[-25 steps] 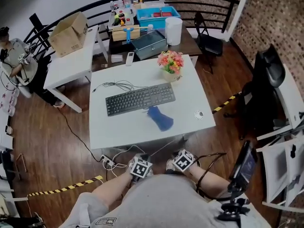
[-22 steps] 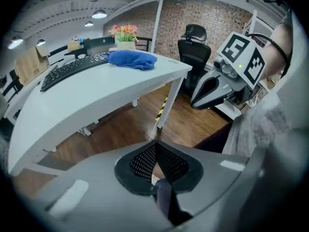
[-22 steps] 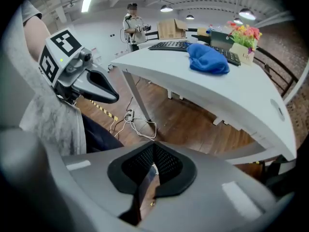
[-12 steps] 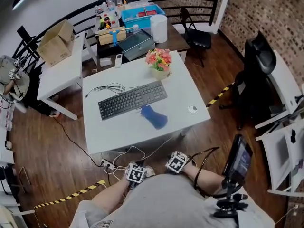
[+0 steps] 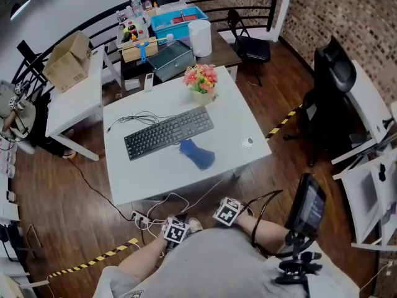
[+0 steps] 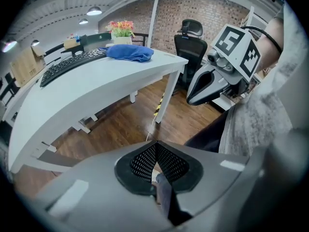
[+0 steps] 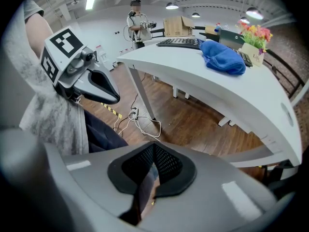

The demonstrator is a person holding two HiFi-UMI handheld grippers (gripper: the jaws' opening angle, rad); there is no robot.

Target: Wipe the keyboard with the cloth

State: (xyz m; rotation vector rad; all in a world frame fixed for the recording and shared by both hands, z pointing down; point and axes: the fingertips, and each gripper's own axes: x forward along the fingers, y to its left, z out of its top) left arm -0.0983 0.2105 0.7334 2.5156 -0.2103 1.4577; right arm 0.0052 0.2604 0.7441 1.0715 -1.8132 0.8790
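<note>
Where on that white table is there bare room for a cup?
The widest bare strip runs along the near edge of the white table, in front of the keyboard and blue cloth. The right side, around the small round object, is mostly free. The cable and flowers crowd the far edge.

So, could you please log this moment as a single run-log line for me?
stage: before reach | left gripper: shut, empty | right gripper: shut, empty | cloth: on table, beside keyboard, untouched
</note>
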